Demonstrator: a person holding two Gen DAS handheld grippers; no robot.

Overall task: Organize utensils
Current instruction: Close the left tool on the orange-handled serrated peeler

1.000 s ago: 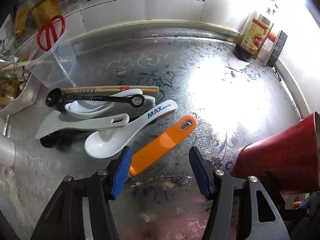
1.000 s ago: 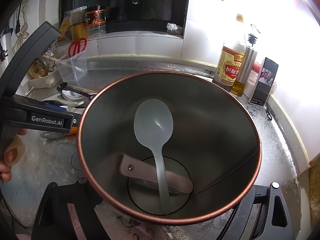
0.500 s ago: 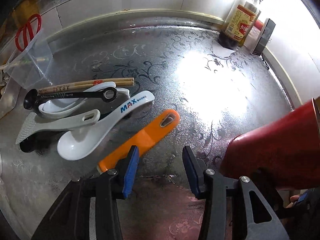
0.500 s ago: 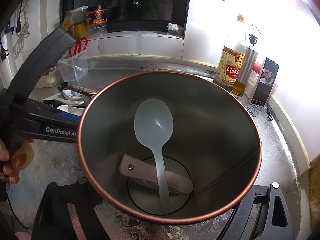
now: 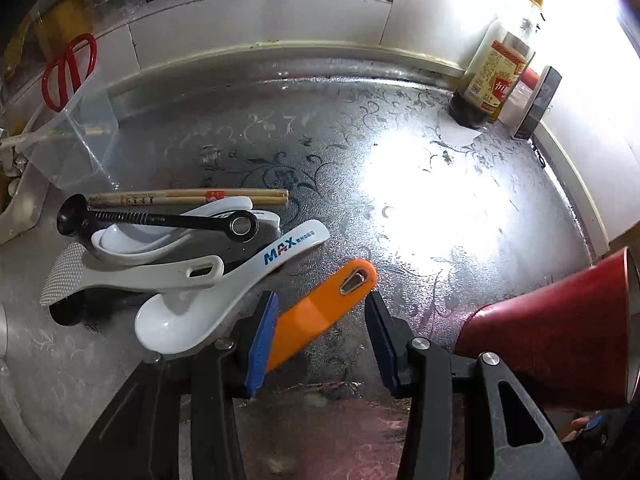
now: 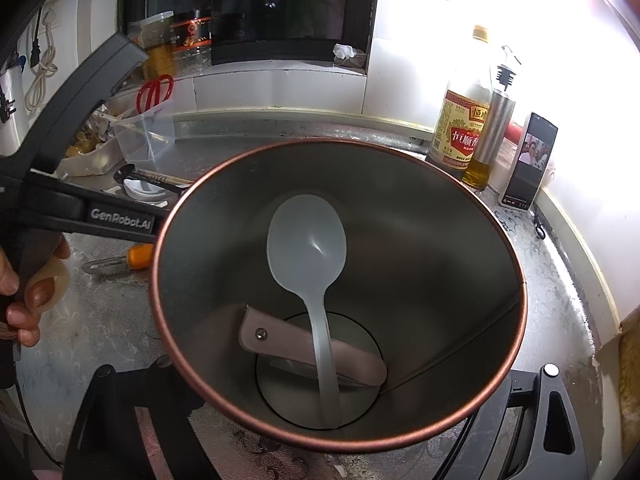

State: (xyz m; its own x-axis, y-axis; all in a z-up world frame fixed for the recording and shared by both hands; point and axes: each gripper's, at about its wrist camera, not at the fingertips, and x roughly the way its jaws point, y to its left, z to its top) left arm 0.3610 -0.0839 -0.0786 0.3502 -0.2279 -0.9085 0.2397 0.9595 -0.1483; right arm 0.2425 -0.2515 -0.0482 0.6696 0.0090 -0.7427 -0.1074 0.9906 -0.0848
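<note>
Left wrist: orange-handled peeler diagonal, handle upper-right

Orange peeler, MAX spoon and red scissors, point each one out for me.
orange peeler [image 5: 320, 312], left wrist view, middle of its handle.
MAX spoon [image 5: 176, 326], left wrist view, inside its bowl.
red scissors [image 5: 64, 76], left wrist view, on a handle loop.

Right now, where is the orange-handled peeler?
Left wrist view: the orange-handled peeler lies on the counter between the open left tongs, right of the MAX spoon.
</note>
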